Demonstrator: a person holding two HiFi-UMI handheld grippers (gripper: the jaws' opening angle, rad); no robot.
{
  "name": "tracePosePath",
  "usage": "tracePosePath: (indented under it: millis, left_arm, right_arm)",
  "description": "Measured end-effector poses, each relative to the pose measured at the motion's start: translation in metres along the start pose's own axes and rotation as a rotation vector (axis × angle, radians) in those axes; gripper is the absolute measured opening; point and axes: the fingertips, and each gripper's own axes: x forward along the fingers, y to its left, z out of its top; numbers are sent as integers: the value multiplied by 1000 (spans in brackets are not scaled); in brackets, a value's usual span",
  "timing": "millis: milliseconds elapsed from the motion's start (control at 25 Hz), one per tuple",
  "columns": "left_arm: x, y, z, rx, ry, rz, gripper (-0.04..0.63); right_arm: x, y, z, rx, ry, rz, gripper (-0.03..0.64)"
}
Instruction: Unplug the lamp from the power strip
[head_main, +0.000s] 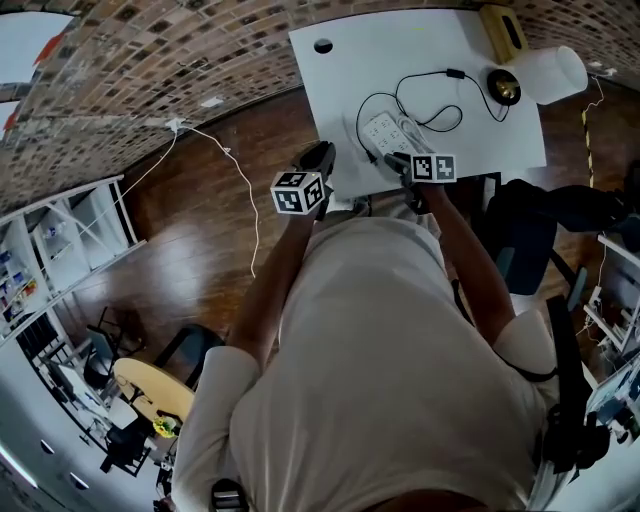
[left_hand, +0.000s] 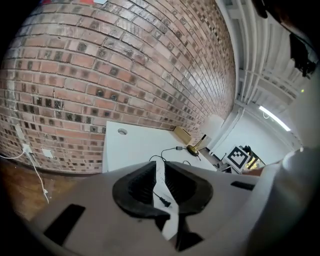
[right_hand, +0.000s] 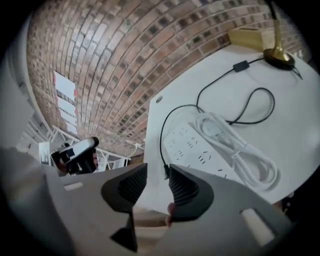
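Black lamp plug (right_hand: 165, 173) is lying loose on the white table (right_hand: 300, 125), just off the near end of the power strip (right_hand: 200, 145) and in no socket that I can see, so I'm calling the pull itself done. My right gripper (right_hand: 157, 187) stands wide and empty with the plug just past its jaws, while my left gripper (left_hand: 161, 186) hangs part-open and empty beside the table's edge; next I only need to back both clear without snagging that plug
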Motion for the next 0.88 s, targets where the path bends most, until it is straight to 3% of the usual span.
tracePosePath:
  millis: [160, 480, 680, 880]
  left_arm:
    - [-9, -9, 11, -49, -46, -65, 55]
    - [-29, -44, 37, -29, -138, -175, 57]
    - [-42, -60, 50, 48, -186, -151, 64]
    - [-53, -91, 56, 70, -229, -116, 69]
  right_arm:
    - [-46, -2, 21, -24, -197, -10, 140]
    - [-115, 5, 56, -280, -329, -119, 163]
    - [-134, 37, 80, -417, -380, -70, 172]
    - [-147, 59, 85, -542, -374, -27, 172]
